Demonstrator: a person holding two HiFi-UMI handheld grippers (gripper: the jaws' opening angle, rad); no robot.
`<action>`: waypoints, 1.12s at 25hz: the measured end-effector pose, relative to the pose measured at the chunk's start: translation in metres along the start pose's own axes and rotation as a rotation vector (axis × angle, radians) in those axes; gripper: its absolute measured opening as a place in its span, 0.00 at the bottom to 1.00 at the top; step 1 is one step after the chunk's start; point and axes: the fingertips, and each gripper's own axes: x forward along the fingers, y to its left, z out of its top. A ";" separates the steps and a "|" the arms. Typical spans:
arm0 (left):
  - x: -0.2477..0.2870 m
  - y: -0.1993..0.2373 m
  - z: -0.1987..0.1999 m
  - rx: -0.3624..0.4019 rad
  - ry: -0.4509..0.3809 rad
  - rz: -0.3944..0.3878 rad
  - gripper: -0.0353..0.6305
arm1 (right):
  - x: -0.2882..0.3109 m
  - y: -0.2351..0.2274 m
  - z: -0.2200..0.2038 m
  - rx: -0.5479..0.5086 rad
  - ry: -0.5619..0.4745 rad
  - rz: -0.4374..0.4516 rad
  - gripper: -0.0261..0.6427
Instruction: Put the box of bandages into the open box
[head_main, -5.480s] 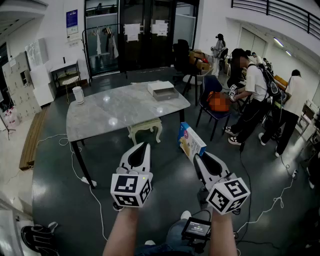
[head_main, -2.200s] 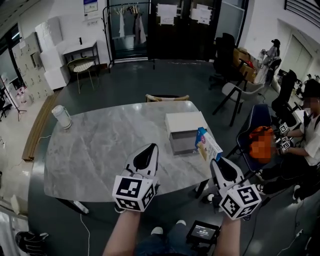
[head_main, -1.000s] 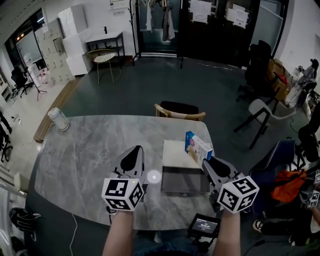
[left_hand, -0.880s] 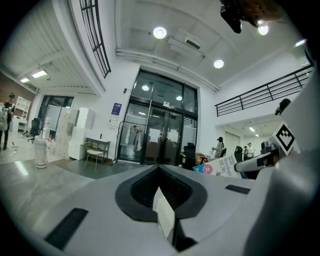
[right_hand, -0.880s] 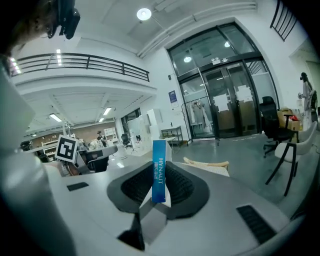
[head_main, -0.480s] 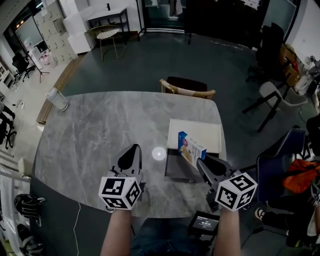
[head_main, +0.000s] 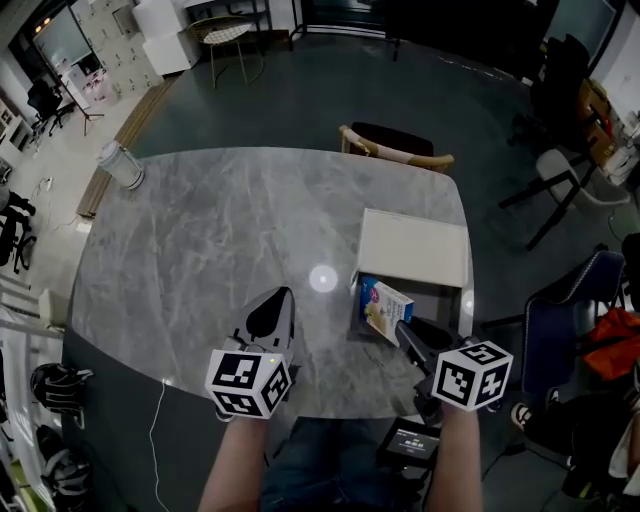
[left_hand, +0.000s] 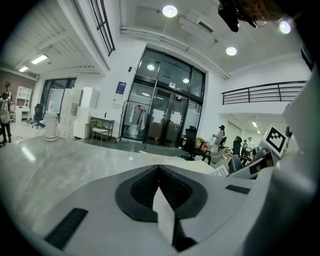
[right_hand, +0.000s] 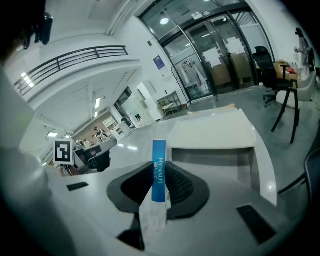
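Observation:
My right gripper (head_main: 402, 331) is shut on the box of bandages (head_main: 385, 309), a blue and cream carton. In the right gripper view the carton's blue edge (right_hand: 159, 170) stands upright between the black pads. The carton hangs over the open box (head_main: 441, 302), a grey tray near the table's right edge whose white lid (head_main: 414, 247) lies flat behind it. The same tray (right_hand: 215, 159) and lid (right_hand: 212, 131) lie just ahead in the right gripper view. My left gripper (head_main: 270, 315) is shut with nothing in it, over the table's front part; its jaws (left_hand: 159, 187) meet at the tips.
The grey marble table (head_main: 220, 250) carries a white cylinder (head_main: 120, 165) at its far left corner. A chair (head_main: 397, 148) stands at the far side, a blue chair (head_main: 565, 320) to the right. A small screen device (head_main: 407, 441) hangs below my arms.
My right gripper has carried the bandage box forward and lower, from beside the tray's near edge to over its opening. The view has tilted further down. The left gripper stays shut.

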 end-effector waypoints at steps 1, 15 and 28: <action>-0.001 0.002 -0.002 -0.004 0.004 0.004 0.07 | 0.003 0.000 -0.002 0.030 0.018 0.007 0.18; 0.005 0.018 0.013 0.016 -0.002 0.050 0.07 | 0.028 -0.035 -0.006 0.197 0.200 -0.044 0.18; 0.005 0.030 0.026 0.046 -0.006 0.114 0.07 | 0.052 -0.085 -0.028 0.129 0.369 -0.218 0.24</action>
